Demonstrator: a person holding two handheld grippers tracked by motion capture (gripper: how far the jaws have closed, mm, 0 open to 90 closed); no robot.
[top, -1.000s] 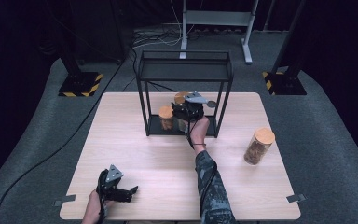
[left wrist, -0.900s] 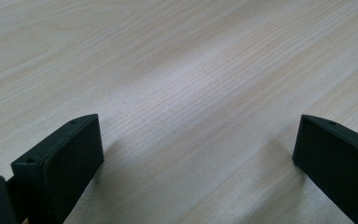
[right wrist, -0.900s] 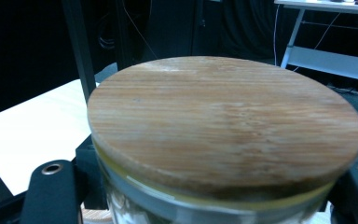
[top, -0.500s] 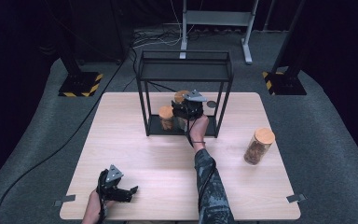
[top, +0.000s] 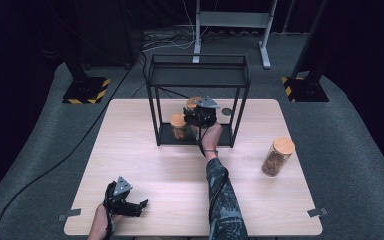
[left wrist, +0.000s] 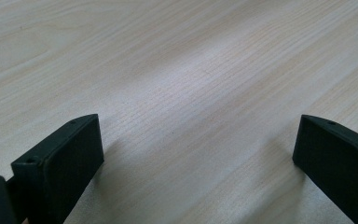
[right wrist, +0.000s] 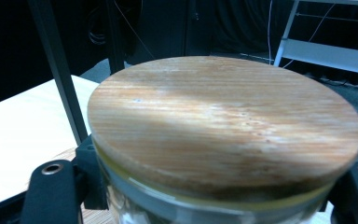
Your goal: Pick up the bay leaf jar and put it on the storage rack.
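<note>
Little has shifted since the earlier frames: the right gripper (top: 200, 116) sits at the same spot inside the black rack (top: 198, 76), perhaps a touch deeper, and the left gripper (top: 139, 206) has not left its place well in front of the rack, near the table's (top: 145, 150) front edge.

Right gripper: jaws pinch a glass jar with a wooden lid (right wrist: 223, 123) just under the lid rim, one jaw on each side of the glass. The grip below the lid probably serves to keep the jar upright and steady while it is carried under the rack's top bar. The jar is on or just above the rack's bottom shelf, right of centre; contact with the shelf cannot be told.

A second jar (top: 178, 125) stands on the same shelf, just to the left of the held one, and another lid (top: 193, 102) shows behind the gripper. A third jar (top: 277, 156) with brown contents stands outside the rack, well to its right, on the bare table. Judged from this layout, the jars are being gathered onto the shelf, with the outside one left to fetch.

Left gripper: jaws spread wide over bare wood, holding nothing, seemingly parked clear of the rack.
</note>
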